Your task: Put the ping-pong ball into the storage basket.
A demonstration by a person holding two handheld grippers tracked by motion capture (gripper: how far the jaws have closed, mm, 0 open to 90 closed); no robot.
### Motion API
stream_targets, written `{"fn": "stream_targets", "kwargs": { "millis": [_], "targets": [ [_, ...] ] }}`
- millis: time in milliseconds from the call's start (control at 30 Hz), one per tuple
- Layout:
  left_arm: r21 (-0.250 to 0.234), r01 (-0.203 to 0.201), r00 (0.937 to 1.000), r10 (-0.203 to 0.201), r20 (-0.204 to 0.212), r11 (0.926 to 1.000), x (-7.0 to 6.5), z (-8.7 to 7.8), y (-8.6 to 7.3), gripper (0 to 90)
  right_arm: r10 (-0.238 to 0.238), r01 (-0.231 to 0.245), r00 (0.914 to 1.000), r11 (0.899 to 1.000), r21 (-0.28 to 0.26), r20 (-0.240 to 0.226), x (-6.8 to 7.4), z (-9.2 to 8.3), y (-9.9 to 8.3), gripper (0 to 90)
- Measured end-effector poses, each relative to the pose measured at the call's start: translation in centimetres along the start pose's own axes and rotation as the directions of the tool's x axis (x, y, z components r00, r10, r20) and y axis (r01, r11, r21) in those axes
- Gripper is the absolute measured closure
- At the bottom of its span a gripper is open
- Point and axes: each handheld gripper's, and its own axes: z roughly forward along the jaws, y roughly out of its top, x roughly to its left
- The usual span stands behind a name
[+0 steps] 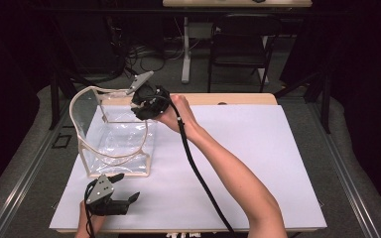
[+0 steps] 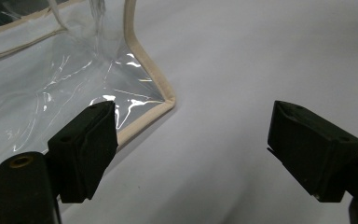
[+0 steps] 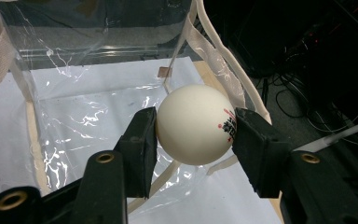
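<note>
white table sheet, clear bag standing open. right gripper clamps the white ball at the bag's mouth, drop not yet made. left gripper idle, jaws wide.

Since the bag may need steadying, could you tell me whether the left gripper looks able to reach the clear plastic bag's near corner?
Probably yes: the left gripper stands open beside the clear plastic bag, with bare white sheet between them.

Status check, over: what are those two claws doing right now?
Right gripper shut on white ball, above clear bag. Left gripper open, idle beside the bag. Nothing blocking.
</note>
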Motion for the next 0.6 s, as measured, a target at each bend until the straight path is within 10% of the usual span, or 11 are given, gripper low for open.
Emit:
{"fn": "stream_targets", "kwargs": {
  "millis": [600],
  "targets": [
    [0.001,0.0,1.0,0.0,-0.001,1.0,0.02,-0.01,-0.01,16.3,-0.026,0.026,0.9996,0.999,0.021,-0.013,0.77,0.75,0.45,50.5]
  ]
}}
